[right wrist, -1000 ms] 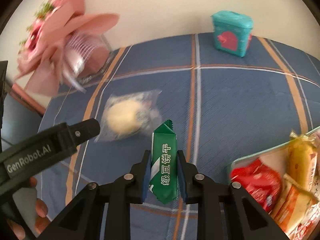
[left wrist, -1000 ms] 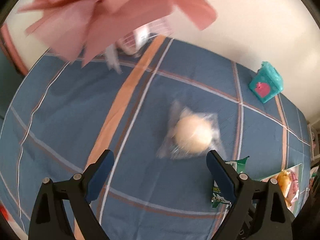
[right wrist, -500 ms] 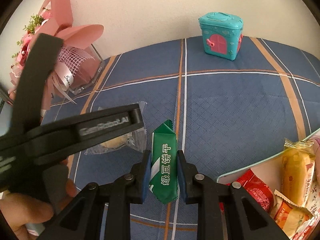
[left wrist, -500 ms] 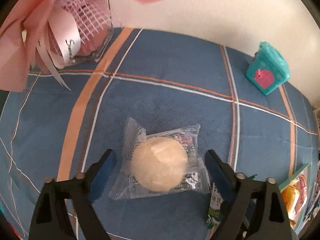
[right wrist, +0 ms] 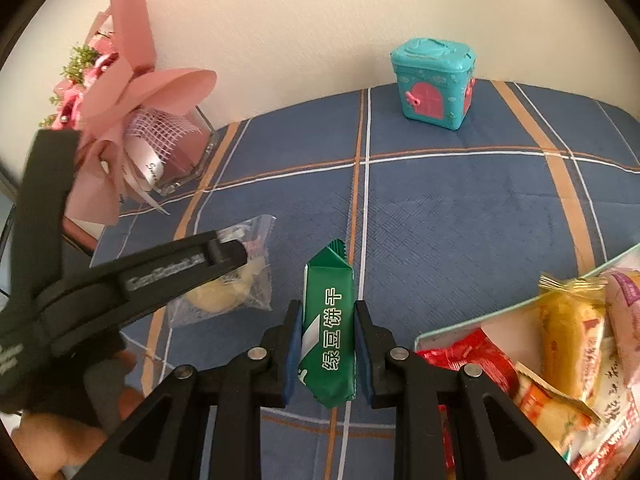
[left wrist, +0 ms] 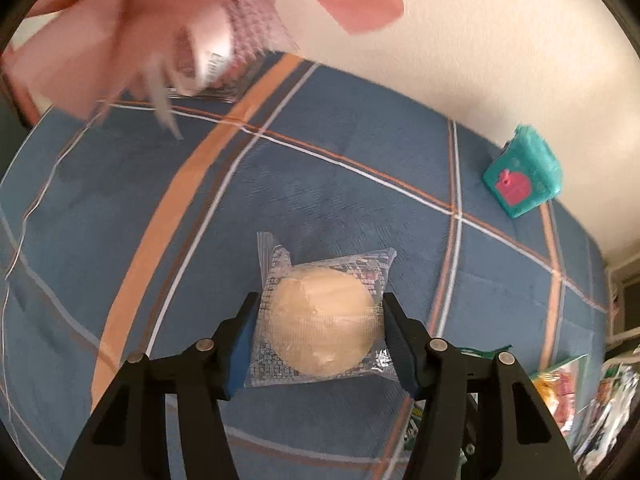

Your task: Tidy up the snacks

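Observation:
A pale round bun in a clear wrapper [left wrist: 324,320] lies on the blue checked cloth [left wrist: 360,184]. My left gripper [left wrist: 320,300] straddles it, its jaws closing, and the blue pads [left wrist: 400,352] squeeze the wrapper's two sides. In the right wrist view the same bun [right wrist: 224,296] shows under the left gripper's black fingers [right wrist: 180,268]. My right gripper [right wrist: 328,308] is shut on a green biscuit packet [right wrist: 330,320] that stands upright between its pads, above the cloth.
A tray [right wrist: 500,312] full of wrapped snacks sits at the right. A teal toy house [right wrist: 434,82] stands by the wall. A pink bouquet [right wrist: 140,120] in a glass holder fills the back left. A hand [right wrist: 52,440] holds the left gripper.
The left gripper came down over the bun and its jaws narrowed from wide apart to pressing the wrapper's sides. The right gripper kept its hold on the green packet.

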A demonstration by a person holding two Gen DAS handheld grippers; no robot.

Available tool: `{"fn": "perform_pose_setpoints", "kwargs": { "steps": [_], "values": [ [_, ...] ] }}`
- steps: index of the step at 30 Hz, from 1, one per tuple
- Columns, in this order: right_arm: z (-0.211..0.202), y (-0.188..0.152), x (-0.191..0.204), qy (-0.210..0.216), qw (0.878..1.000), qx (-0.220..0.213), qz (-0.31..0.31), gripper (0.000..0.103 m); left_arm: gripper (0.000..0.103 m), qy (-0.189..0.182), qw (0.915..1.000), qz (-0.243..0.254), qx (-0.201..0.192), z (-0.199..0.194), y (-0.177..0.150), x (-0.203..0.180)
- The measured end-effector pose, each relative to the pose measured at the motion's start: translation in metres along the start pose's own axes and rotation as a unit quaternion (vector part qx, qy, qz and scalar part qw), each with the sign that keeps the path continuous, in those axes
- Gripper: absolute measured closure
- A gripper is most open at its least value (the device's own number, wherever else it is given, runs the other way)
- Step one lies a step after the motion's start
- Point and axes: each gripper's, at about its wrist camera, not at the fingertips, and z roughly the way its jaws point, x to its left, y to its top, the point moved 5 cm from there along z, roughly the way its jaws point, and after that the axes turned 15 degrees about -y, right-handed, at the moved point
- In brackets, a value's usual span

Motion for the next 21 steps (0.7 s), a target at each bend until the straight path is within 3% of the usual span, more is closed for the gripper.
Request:
{"fn": "perform_pose_setpoints", "kwargs": {
  "steps": [11, 21],
  "values": [
    [-0.053, -0.022, -0.014, -0.007, 1.000, 0.001, -0.006, 0.077, 0.043, -0.018, 0.9981, -0.040, -0.044, -0.077, -0.060, -0.008],
    [-0.104, -0.047, -0.043, -0.022, 0.999, -0.023, 0.002, 0.077, 0.043, -0.024, 0.9977, -0.010, -0.062, -0.119, -0.096, -0.034]
  ]
}}
